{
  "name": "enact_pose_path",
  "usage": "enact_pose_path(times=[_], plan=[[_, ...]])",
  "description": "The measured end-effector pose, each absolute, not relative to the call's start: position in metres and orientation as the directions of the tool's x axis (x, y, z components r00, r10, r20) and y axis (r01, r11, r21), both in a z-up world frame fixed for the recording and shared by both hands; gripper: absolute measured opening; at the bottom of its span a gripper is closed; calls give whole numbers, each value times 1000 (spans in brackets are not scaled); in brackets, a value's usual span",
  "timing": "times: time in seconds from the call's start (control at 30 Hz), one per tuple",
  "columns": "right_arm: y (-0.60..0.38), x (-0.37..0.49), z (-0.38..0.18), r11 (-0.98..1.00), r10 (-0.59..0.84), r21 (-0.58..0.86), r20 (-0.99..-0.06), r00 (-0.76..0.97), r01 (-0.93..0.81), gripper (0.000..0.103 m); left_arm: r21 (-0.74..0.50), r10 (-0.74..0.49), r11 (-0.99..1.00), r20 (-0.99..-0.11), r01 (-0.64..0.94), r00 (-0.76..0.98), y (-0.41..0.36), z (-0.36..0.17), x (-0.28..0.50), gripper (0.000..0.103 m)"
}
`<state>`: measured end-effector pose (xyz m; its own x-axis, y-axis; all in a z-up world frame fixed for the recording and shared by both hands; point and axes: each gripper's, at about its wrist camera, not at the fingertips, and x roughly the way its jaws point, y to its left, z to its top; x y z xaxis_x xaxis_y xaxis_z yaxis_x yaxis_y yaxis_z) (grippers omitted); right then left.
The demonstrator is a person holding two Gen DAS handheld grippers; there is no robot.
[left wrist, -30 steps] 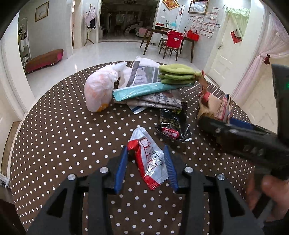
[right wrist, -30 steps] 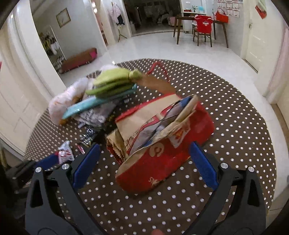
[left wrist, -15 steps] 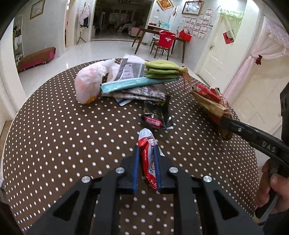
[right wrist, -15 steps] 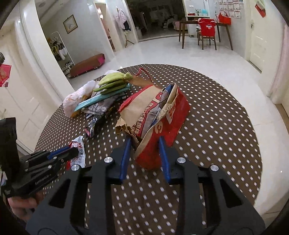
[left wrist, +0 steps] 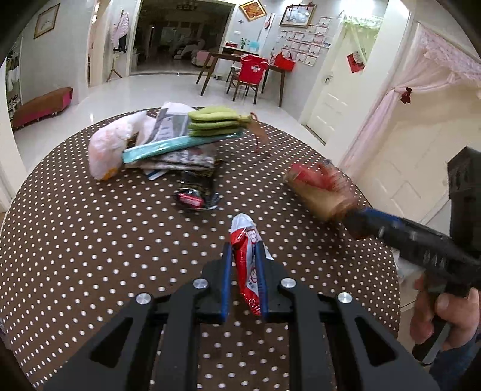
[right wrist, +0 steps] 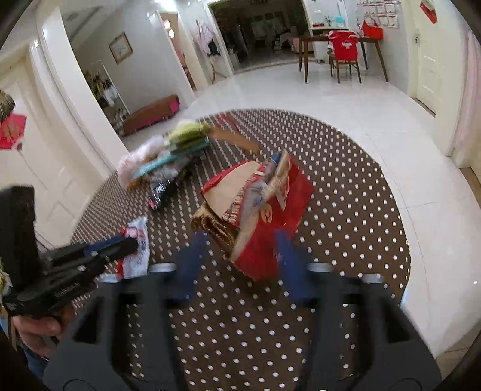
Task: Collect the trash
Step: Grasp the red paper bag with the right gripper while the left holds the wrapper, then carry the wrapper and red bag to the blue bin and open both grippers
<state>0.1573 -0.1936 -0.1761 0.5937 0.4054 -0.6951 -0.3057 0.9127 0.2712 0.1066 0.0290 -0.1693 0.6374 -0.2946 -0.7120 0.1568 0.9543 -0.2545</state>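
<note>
Wrapper (left wrist: pixel 247 261) pinched btwn left jaws, bag (right wrist: pixel 264 210) btwn right jaws

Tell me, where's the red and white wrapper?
The red and white wrapper is pinched in the left gripper, above the near part of the dotted table.

A home, living-dining area: polka-dot round table (left wrist: pixel 90 240), dining table (left wrist: pixel 240 60) with red-covered chair (left wrist: pixel 252 70), framed pictures (left wrist: pixel 46 21), padded bench (left wrist: pixel 42 102), curtained doorway (left wrist: pixel 421 90).

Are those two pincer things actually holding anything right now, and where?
The left tool pinches the red-and-white wrapper near its lower end. The right tool has just opened around the red paper bag, not gripping.
</note>
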Motion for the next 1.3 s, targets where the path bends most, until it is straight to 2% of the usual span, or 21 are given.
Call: enact_pose_path(times=[0.07, 0.13, 0.2, 0.37, 0.47, 0.5, 0.53, 0.73, 0.77, 0.8, 0.83, 1.0, 1.1, 1.2, 1.23, 1.3], plan=[[-189, 154, -177, 920, 384, 239, -703, 599, -310, 79, -254, -295, 954, -714, 158, 635, 26, -170, 107, 14], [-185, 156, -177, 913, 402, 258, -698, 593, -315, 86, -253, -293, 955, -716, 156, 634, 25, -170, 107, 14], [-181, 164, -176, 917, 395, 266, -692, 604, -296, 88, -254, -292, 955, -718, 153, 632, 25, -171, 107, 14], [-180, 198, -189, 934, 349, 323, -717, 603, -155, 88, -251, -286, 957, -718, 147, 634, 28, -169, 106, 14], [-191, 210, -199, 914, 375, 392, -715, 591, -105, 86, -243, -280, 959, -717, 148, 638, 31, -167, 106, 14], [-191, 209, -199, 917, 373, 379, -707, 600, -124, 79, -243, -280, 959, -717, 147, 638, 31, -167, 107, 14], [-192, 208, -198, 918, 377, 370, -703, 603, -142, 67, -244, -280, 959, -717, 147, 639, 31, -167, 107, 14], [-210, 199, -192, 895, 430, 406, -679, 595, -185, 61, -259, -303, 952, -708, 165, 639, 20, -165, 115, 14], [-214, 197, -191, 889, 440, 418, -670, 598, -186, 55, -256, -306, 951, -705, 172, 640, 17, -164, 116, 14], [-220, 194, -189, 878, 460, 436, -652, 603, -197, 30, -256, -308, 951, -703, 176, 641, 15, -162, 116, 14], [-224, 192, -186, 870, 472, 450, -638, 609, -203, 24, -255, -311, 950, -701, 181, 642, 13, -161, 117, 14], [-241, 190, -177, 875, 464, 438, -640, 613, -205, 22, -249, -321, 947, -690, 204, 649, 0, -153, 124, 14], [-245, 189, -178, 887, 445, 415, -650, 616, -202, 25, -249, -326, 945, -690, 211, 646, -7, -153, 127, 14], [-238, 189, -185, 921, 382, 337, -692, 612, -194, 39, -247, -330, 944, -691, 220, 643, -12, -154, 128, 14], [-236, 189, -189, 930, 364, 312, -702, 612, -196, 40, -248, -332, 943, -692, 221, 641, -14, -155, 129, 14], [-233, 187, -192, 934, 355, 288, -696, 624, -211, 34, -247, -334, 943, -693, 225, 639, -16, -156, 129, 14]])
